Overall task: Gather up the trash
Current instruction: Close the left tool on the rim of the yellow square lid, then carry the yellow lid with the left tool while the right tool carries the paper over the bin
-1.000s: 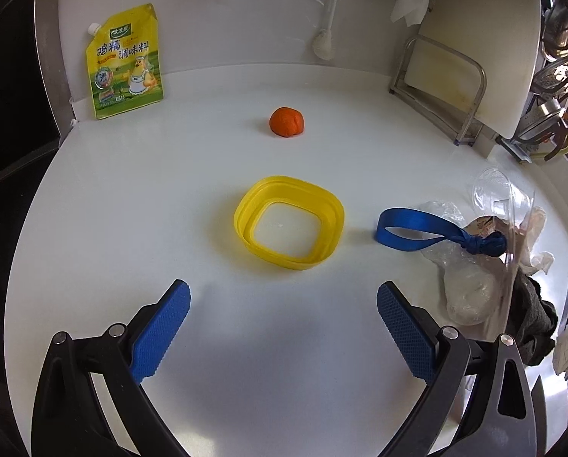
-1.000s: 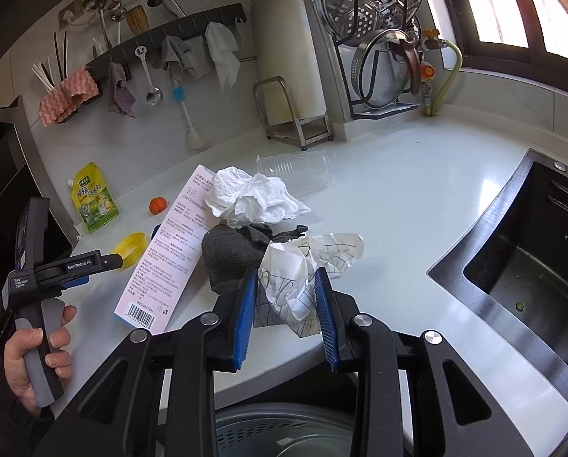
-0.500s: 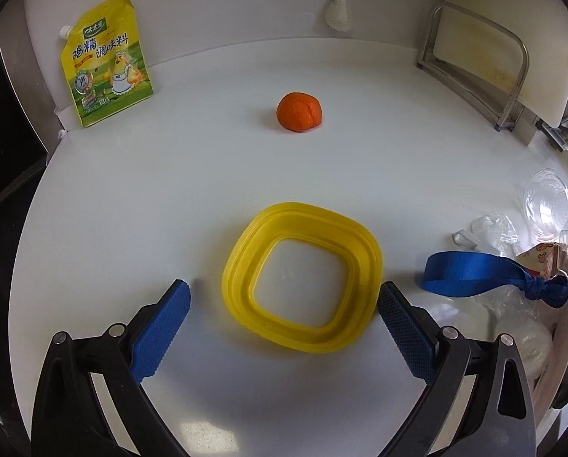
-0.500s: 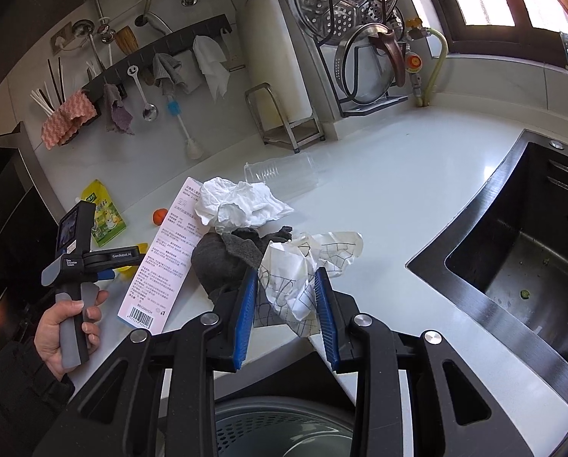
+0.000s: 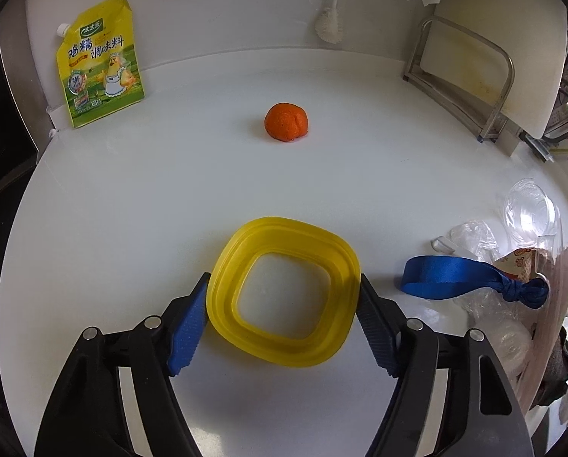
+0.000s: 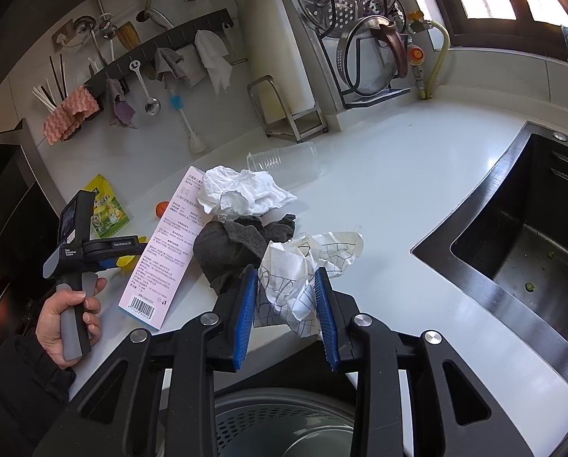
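My left gripper [image 5: 283, 297] is shut on a yellow square plastic ring [image 5: 284, 291] that lies on the white counter [image 5: 131, 209]; both blue pads touch its sides. My right gripper [image 6: 286, 297] is shut on a crumpled printed paper [image 6: 299, 266] held at the counter's front edge, above a grey bin [image 6: 284, 426]. An orange peel [image 5: 286, 122] lies beyond the ring. A blue ribbon [image 5: 470, 280] lies to its right by clear plastic wrap [image 5: 489, 304]. The left gripper also shows in the right wrist view [image 6: 124, 257].
A pile of trash holds a white tissue [image 6: 242, 190], a dark cloth [image 6: 234, 247], a pink box [image 6: 166, 240] and a clear cup [image 6: 284, 162]. A yellow seasoning pouch [image 5: 99, 64] leans on the wall. A cutting board rack [image 5: 470, 80] stands back right. A black sink [image 6: 520, 236] is at right.
My left gripper moved forward over the yellow ring and closed its pads on the ring's sides. My right gripper kept its hold on the crumpled paper and barely moved.
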Demonstrator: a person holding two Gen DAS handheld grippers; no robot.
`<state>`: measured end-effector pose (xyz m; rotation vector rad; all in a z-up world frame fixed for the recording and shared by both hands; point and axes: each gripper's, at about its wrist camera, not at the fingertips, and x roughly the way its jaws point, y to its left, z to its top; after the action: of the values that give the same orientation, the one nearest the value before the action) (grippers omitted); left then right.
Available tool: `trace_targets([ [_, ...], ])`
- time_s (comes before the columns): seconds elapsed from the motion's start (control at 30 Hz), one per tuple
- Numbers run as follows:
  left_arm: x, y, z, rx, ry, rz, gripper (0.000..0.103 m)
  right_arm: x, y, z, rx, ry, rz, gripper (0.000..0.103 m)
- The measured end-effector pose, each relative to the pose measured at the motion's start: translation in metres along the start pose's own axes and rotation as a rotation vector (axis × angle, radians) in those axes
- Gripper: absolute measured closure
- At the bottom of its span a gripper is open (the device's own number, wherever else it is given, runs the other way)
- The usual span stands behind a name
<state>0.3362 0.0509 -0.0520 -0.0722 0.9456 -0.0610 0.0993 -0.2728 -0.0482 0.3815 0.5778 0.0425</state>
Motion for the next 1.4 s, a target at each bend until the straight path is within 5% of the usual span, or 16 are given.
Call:
trace_targets([
  [0.2,-0.03,0.005,-0.018,-0.025,-0.057,0.003,0.032,-0.007,0.002,-0.011,-0.017,0.025,-0.017,0.073],
  [0.4,-0.083,-0.013,-0.051,0.072,-0.136,0.062,0.032,-0.025,0.006,-0.023,-0.031,0.041,-0.021,0.073],
  [0.83,-0.188,-0.059,-0.157,0.207,-0.235,-0.048,0.032,-0.093,0.002,-0.059,-0.046,0.053,-0.037,0.073],
  [1.4,-0.203,-0.12,-0.269,0.337,-0.18,-0.151,0.032,-0.12,-0.006,-0.111,-0.088,0.132,-0.028,0.073],
])
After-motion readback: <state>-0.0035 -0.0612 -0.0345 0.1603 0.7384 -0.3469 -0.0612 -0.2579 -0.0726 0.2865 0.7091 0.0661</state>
